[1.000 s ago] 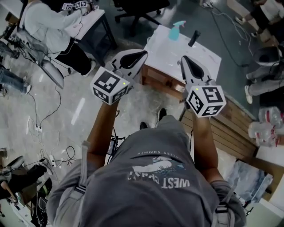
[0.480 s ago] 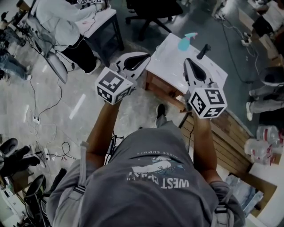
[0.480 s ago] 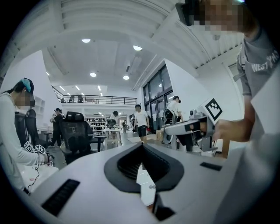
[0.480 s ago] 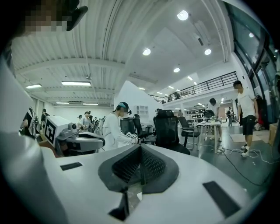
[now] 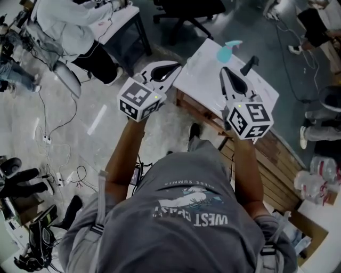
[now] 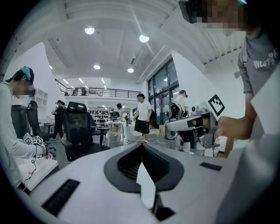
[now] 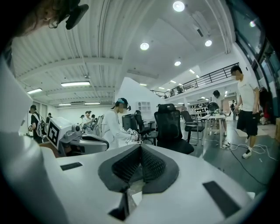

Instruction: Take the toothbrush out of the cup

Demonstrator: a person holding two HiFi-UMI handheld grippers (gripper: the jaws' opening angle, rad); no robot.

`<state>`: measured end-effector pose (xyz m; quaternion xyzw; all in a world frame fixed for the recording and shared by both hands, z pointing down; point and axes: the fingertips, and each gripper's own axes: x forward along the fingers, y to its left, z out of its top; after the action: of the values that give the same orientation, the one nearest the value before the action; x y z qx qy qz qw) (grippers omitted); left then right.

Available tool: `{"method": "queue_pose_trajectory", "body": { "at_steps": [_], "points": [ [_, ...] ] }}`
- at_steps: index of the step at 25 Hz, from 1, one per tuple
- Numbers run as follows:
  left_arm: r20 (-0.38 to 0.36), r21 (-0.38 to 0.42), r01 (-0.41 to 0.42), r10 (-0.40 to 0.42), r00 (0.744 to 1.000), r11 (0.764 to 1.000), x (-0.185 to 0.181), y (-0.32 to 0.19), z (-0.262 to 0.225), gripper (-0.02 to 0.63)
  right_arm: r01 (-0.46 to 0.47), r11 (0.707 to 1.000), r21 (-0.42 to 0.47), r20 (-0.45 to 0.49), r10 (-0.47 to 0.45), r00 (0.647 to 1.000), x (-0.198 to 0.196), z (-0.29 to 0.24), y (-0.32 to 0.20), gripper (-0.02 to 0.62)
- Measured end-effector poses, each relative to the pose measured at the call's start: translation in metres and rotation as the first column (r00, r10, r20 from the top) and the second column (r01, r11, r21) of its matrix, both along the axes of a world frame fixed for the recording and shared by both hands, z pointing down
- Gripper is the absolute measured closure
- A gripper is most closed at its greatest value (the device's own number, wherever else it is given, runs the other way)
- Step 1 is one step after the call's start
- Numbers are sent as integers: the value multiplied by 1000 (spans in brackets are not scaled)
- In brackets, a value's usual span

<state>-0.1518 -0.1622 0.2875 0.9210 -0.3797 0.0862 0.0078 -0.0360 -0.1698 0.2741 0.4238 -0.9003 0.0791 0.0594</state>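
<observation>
In the head view both grippers are held up in front of the chest, above the floor and short of a small white table [image 5: 202, 74]. On that table stand a turquoise item [image 5: 228, 50] and a dark upright item [image 5: 249, 65]; I cannot tell whether they are a cup or a toothbrush. My left gripper [image 5: 175, 65] is shut and holds nothing; in its own view the jaws [image 6: 141, 145] meet at the tip. My right gripper [image 5: 224, 71] is likewise shut and empty, its jaws [image 7: 140, 147] touching. Both point out across the room.
A seated person [image 5: 64, 26] works at a desk [image 5: 114, 21] at the upper left. A black office chair [image 5: 186, 10] stands behind the table. Cables [image 5: 48, 138] trail over the floor at left. Wooden slats [image 5: 282, 160] and plastic bags [image 5: 319, 176] lie at right.
The head view has shifted: the white table and its items now lie a little lower and further right. Both grippers keep the same raised, shut pose.
</observation>
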Motion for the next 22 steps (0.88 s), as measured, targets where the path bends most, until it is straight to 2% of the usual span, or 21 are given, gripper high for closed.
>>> {"method": "queue_pose_trajectory", "body": {
  "at_steps": [15, 22],
  "points": [
    [16, -121, 25, -24, 1000, 992, 20, -84, 68, 609, -14, 996, -91, -21, 12, 1000, 33, 47, -48, 583],
    [28, -189, 8, -3, 1000, 982, 32, -114, 101, 609, -55, 990, -133, -23, 53, 998, 57, 66, -55, 583]
  ]
}}
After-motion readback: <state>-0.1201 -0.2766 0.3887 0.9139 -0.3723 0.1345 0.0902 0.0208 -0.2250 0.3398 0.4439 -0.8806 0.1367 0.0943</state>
